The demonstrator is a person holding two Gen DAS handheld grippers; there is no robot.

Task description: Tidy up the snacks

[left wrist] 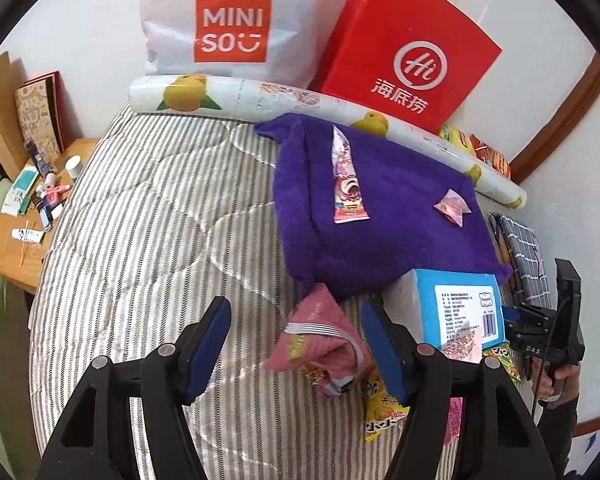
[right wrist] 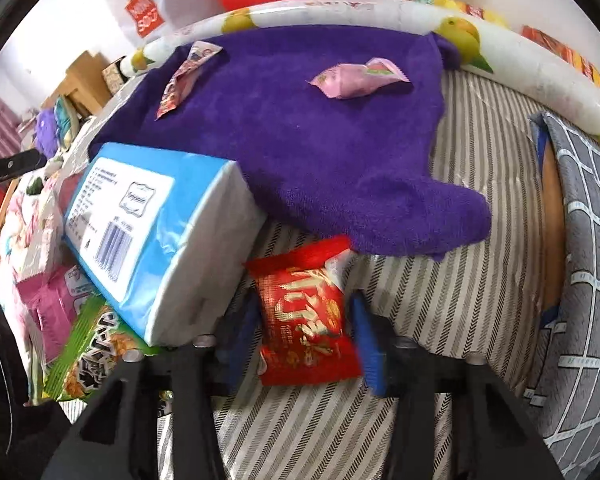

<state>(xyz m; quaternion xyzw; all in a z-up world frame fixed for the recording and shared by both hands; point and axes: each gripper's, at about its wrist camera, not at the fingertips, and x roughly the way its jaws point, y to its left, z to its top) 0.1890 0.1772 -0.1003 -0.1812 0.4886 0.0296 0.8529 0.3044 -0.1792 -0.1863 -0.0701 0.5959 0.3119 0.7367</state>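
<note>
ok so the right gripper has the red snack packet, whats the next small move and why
Probably carry the red snack packet up onto the purple towel. The right gripper is shut on it, and two wrapped snacks already lie on that towel, so it looks like the collecting spot.

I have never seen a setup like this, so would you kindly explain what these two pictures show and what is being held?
A person holds a two-finger gripper in each hand; a fisheye camera on each looks along its fingers. In the left view, the left gripper stands open around a pink snack pouch without pressing it. In the right view, the right gripper is shut on a red snack packet. Both hover over a striped quilt with a purple fleece cloth bearing a long pink sachet and a small pink candy. Nearby lies a blue tissue pack.
</note>
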